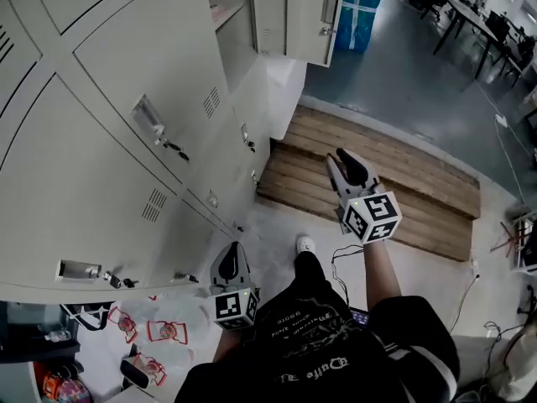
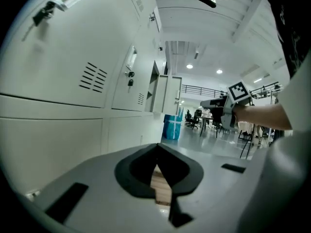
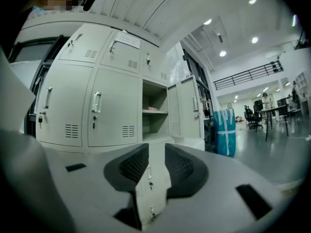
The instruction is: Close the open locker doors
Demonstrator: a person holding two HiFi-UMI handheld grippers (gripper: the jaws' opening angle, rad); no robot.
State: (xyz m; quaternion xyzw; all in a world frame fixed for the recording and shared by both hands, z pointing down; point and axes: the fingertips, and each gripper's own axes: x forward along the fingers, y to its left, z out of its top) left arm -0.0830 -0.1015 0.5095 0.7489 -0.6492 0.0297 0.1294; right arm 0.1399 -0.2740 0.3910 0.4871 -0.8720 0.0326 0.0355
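A bank of pale grey lockers (image 1: pixel 126 141) runs along the left. One locker (image 3: pixel 155 111) stands open with a shelf inside, and its door (image 1: pixel 312 15) is swung out toward the room. Another open door (image 2: pixel 170 93) shows in the left gripper view. My right gripper (image 1: pixel 344 159) is raised in mid-air over the pallet, well short of that door. It faces the open locker, and its jaws (image 3: pixel 156 152) are open with nothing between them. My left gripper (image 1: pixel 231 257) hangs lower, beside the bottom lockers. Its tips (image 2: pixel 156 147) meet and it holds nothing.
A wooden pallet (image 1: pixel 377 175) lies on the floor ahead of the lockers. A blue wrapped bin (image 1: pixel 362 7) stands just past the open door. Desks and chairs (image 1: pixel 470 15) fill the far right. Cables (image 1: pixel 470 292) and small clutter (image 1: pixel 143 342) lie by the person's feet.
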